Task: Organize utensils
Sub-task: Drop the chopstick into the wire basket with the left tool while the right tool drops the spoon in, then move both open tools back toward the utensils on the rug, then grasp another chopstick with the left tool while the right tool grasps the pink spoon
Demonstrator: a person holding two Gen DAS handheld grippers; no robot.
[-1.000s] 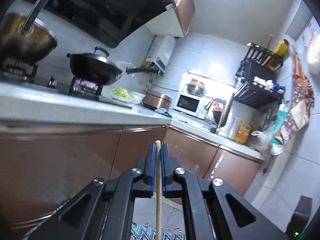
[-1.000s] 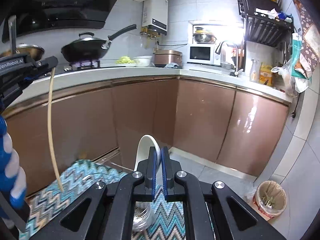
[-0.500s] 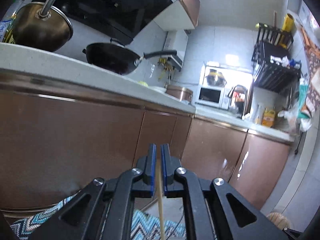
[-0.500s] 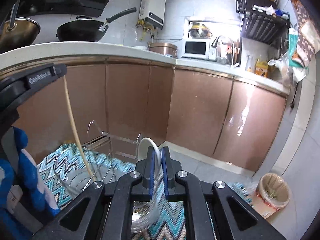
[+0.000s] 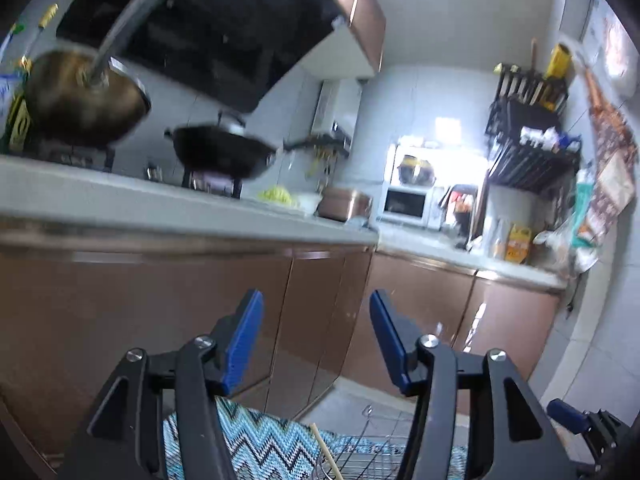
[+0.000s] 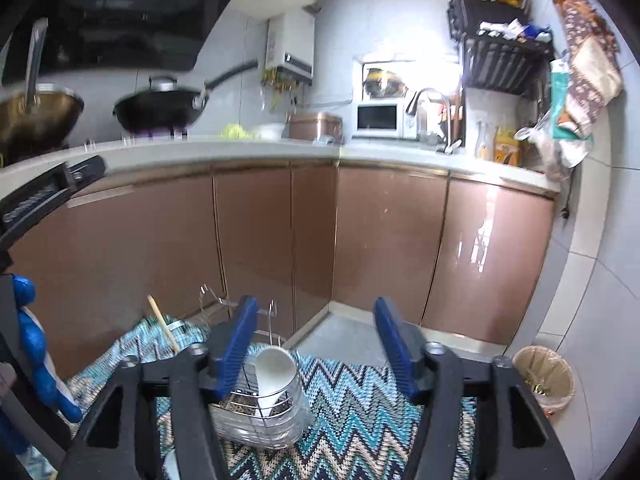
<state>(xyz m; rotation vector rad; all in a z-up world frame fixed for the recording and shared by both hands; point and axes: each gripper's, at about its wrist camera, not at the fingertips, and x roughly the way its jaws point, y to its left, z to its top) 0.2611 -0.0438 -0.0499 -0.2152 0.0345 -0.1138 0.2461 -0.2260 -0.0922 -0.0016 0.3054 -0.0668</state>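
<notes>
A wire utensil rack [image 6: 256,396] stands on a zigzag-patterned cloth [image 6: 360,408] below my grippers. A white spoon [image 6: 274,376] stands in its clear right-hand holder. A wooden chopstick [image 6: 163,325] leans in the holder at its left; its tip also shows in the left wrist view [image 5: 326,454]. My right gripper [image 6: 314,344] is open and empty just above the spoon. My left gripper [image 5: 316,340] is open and empty above the chopstick; its body shows at the left edge of the right wrist view [image 6: 48,192].
Brown cabinet doors [image 6: 384,248] run under an L-shaped counter [image 6: 224,148]. A black wok [image 6: 160,112] and a brass pot [image 6: 36,116] sit on the stove. A microwave [image 6: 380,120], a tap and bottles stand further right. A bin [image 6: 544,376] stands on the tiled floor.
Both grippers have opened. The left one let go of the chopstick and the right one let go of the white spoon; both utensils now stand in the rack's holders.
</notes>
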